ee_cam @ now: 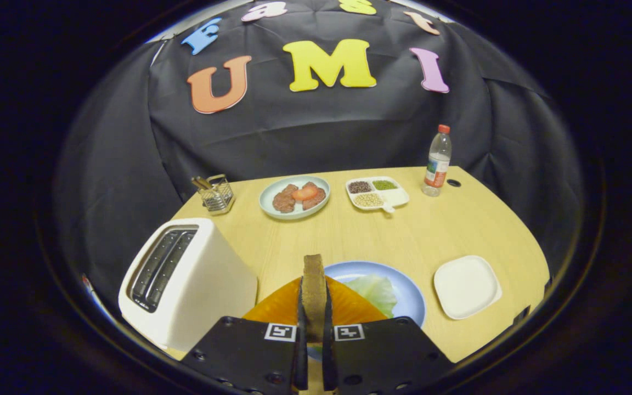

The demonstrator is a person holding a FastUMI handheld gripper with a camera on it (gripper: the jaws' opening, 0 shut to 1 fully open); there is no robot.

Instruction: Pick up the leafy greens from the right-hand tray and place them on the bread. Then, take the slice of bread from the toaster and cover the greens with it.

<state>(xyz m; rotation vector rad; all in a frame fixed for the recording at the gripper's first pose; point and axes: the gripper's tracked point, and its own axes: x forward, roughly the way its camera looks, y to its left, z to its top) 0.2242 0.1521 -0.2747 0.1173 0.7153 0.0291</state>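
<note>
With the gripper point(314, 323) pinching the bread slice point(314, 285) edge-on, we judge the covering step underway. Next, we must lower it flat onto the greens point(375, 291) on the near blue plate point(412, 307).

A pale wooden table point(349, 236) stands against the booth's creased black cloth wall point(305, 137) — dim surroundings.

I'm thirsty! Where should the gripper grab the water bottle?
Around the straight middle of the water bottle, coming in level from the front: it stands upright and round. First the gripper must release the bread slice it pinches.
</note>
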